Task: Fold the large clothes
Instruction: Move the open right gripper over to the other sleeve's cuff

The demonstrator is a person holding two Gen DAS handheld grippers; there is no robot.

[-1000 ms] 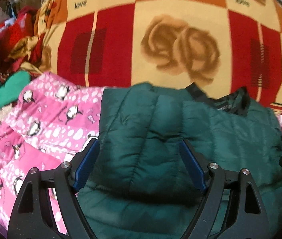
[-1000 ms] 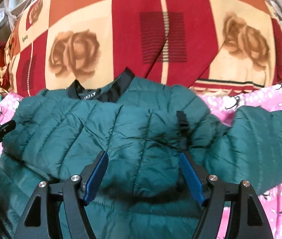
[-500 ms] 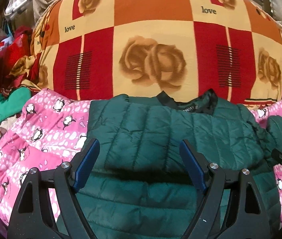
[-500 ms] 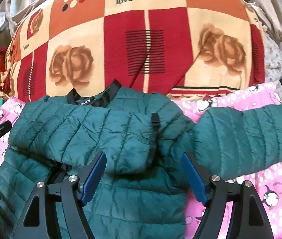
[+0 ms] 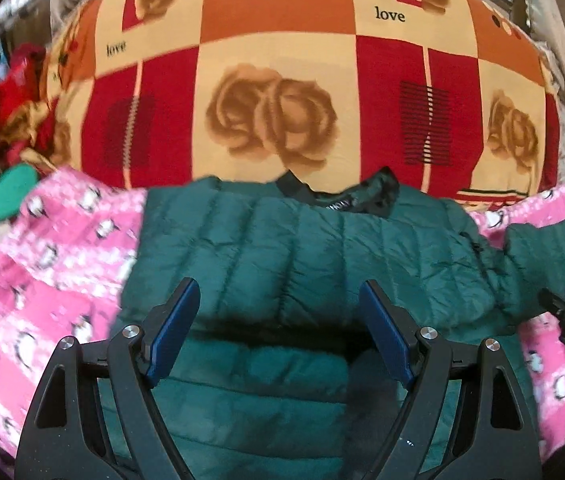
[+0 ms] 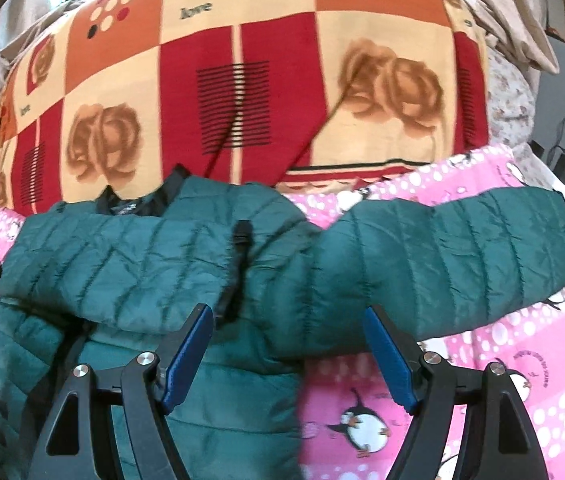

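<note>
While green puffer jacket (image 6: 186,264) lies mid-frame on pink penguin sheet (image 6: 494,364), one sleeve already folded across chest, other sleeve (image 6: 454,256) sticks out toward right of frame. Judged step: second sleeve fold. Next: grab sleeve, swing inward. Rose blanket (image 5: 274,120) bounds upper frame; sheet bare lower right. Left gripper (image 5: 278,320) wide, empty; right gripper (image 6: 288,344) wide, empty.

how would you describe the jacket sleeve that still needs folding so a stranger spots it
Start at the big rose-patterned blanket. Below it a green puffer jacket lies on the pink penguin sheet. The sleeve is the one quilted arm sticking out sideways.
</note>
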